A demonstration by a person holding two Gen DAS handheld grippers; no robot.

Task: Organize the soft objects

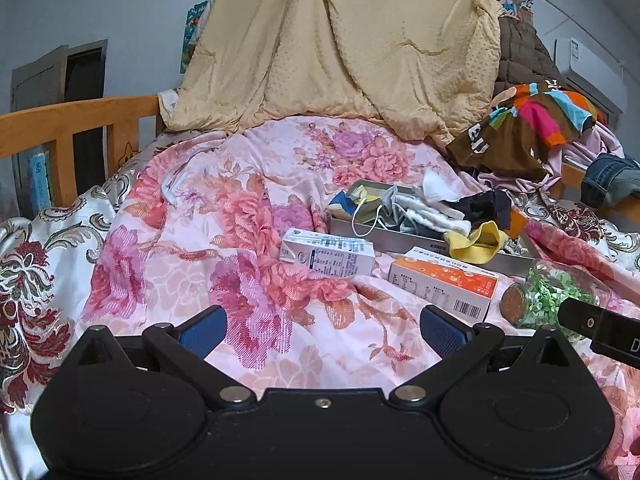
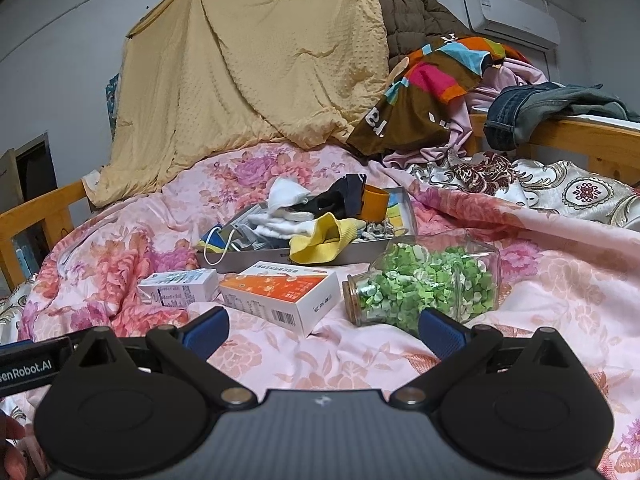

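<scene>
Black grippers (image 1: 322,330) w/ blue pads (image 1: 202,332), silver screws.

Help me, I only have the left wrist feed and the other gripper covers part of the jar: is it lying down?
Observer: Yes, the glass jar lies on its side, with green bits filling it right to its base.
Operator: Are the right gripper's jaws open?
Observer: The right gripper is open and holds nothing.
</scene>
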